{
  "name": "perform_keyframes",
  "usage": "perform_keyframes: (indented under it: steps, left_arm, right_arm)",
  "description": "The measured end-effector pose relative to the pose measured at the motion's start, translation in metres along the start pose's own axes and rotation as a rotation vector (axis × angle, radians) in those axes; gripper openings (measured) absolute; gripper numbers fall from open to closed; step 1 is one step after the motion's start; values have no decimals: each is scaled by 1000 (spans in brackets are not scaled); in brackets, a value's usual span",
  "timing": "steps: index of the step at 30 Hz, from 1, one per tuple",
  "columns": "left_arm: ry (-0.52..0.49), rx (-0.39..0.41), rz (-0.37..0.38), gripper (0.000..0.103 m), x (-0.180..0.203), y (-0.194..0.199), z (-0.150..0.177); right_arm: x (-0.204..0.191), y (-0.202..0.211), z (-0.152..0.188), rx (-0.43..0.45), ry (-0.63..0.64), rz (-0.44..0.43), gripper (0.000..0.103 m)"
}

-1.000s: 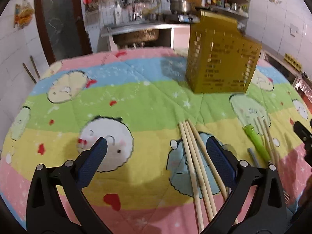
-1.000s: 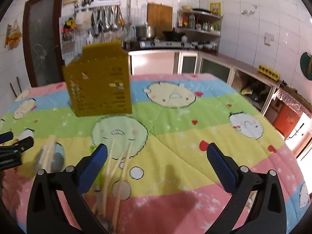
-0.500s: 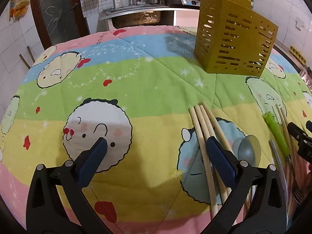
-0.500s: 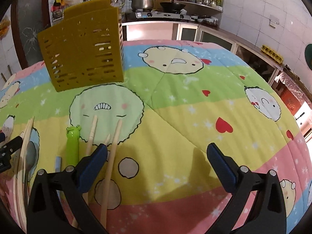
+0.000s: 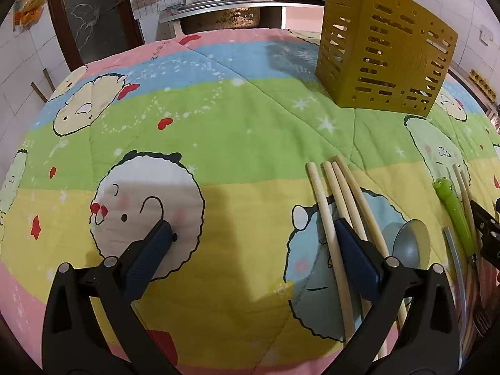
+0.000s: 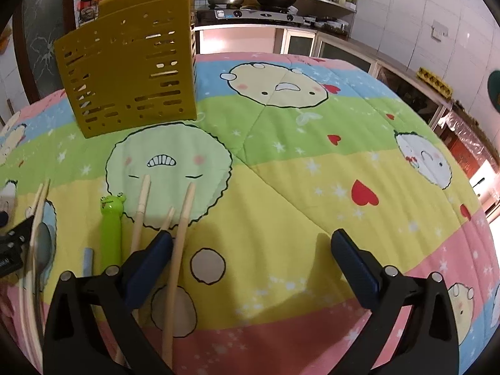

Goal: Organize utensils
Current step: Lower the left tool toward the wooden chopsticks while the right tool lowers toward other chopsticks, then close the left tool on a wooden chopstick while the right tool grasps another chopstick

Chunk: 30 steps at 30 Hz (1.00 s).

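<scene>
**Utensils lie at the near edge, both grippers wide open above the cloth**

Utensils are spread on a colourful quilted cloth (image 5: 237, 143) that fills most of both views; its far edge curves along the upper part of each frame, with kitchen counters behind it. In the left wrist view, the left half of the cloth is bare. In the right wrist view, the centre and right side are bare too.

The yellow slotted holder (image 5: 384, 59) stands upright in the upper right of the left wrist view, well apart from the utensils, with bare cloth between.

The left gripper (image 5: 253, 250) is spread wide and holds nothing. Its right finger lies over a bundle of four wooden chopsticks (image 5: 350, 193) at lower right. Just beside them lies a metal spoon (image 5: 409, 240), then a green frog-handled utensil (image 5: 453, 209) at the right edge.

The right gripper (image 6: 250, 250) is also spread wide and empty. Its left finger sits between loose chopsticks (image 6: 181, 225) at the lower left of its view, which cross its path. A small grey-blue stick (image 6: 88, 259) lies beside the frog handle.
</scene>
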<state>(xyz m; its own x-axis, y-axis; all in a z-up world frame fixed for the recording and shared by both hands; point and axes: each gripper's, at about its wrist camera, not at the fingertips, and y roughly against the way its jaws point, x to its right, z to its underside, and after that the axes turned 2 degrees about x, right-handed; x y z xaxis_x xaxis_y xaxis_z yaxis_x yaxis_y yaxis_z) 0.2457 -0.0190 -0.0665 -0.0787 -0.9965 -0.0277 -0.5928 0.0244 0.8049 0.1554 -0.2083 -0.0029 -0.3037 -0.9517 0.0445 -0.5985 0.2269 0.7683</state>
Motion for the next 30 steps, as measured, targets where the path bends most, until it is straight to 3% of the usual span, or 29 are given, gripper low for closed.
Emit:
perform_keyframes:
  steps: [7, 12, 15, 25, 30]
  left_arm:
    - [2, -4, 7, 99, 0, -1, 0]
    - [15, 11, -9, 95, 3, 1, -1]
    - [18, 23, 5, 81, 5, 5, -4]
    - [14, -14, 85, 32, 16, 8, -16]
    - [-8, -24, 88, 21, 25, 3, -23]
  right_arm:
    - [-4, -2, -2, -1, 0, -34, 78]
    - [-15, -4, -9, 0, 16, -53, 57]
    - [-19, -4, -9, 5, 32, -62, 47]
    - [-21, -6, -16, -13, 25, -88, 28]
    - [-20, -10, -19, -21, 18, -97, 24]
